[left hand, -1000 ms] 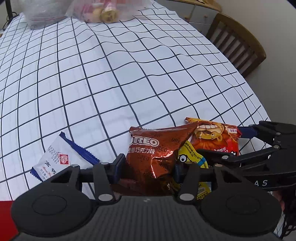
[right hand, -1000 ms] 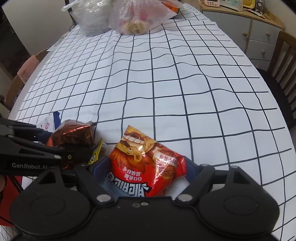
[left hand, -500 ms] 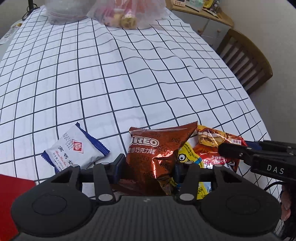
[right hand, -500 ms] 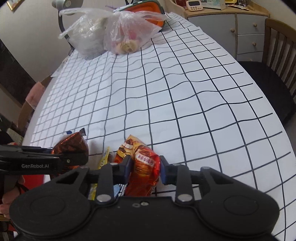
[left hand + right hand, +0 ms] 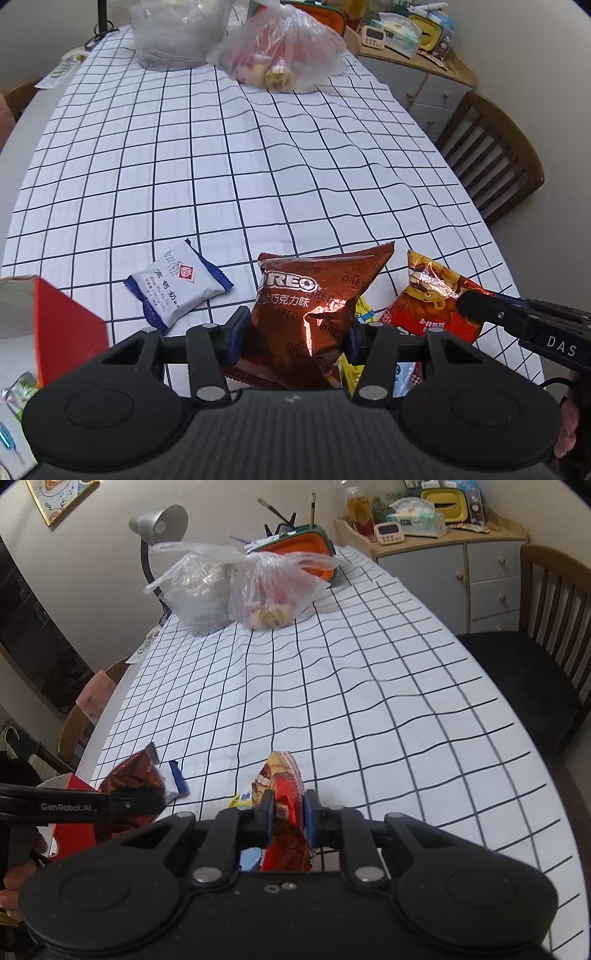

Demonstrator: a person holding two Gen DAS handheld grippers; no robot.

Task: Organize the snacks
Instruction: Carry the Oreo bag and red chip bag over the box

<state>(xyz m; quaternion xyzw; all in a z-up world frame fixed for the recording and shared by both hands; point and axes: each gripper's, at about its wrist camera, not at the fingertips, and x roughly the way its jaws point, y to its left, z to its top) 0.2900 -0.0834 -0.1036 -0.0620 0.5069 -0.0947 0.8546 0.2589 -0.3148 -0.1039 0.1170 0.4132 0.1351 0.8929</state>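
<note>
Our left gripper (image 5: 295,332) pinches the crinkly foil Oreo bag (image 5: 317,310). Our right gripper (image 5: 289,812) clamps tight on the glossy red packet (image 5: 286,801).

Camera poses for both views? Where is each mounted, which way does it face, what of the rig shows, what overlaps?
Left wrist: sits on the left gripper, faces forward over the checked tablecloth; its fingers clamp the Oreo bag; the right gripper enters from the right.
Right wrist: sits on the right gripper, faces the same way along the table; its fingers clamp the red snack bag; the left gripper enters from the left.
Shared: both bags, the blue-and-white packet, the clear plastic bags, the wooden chair.
</note>
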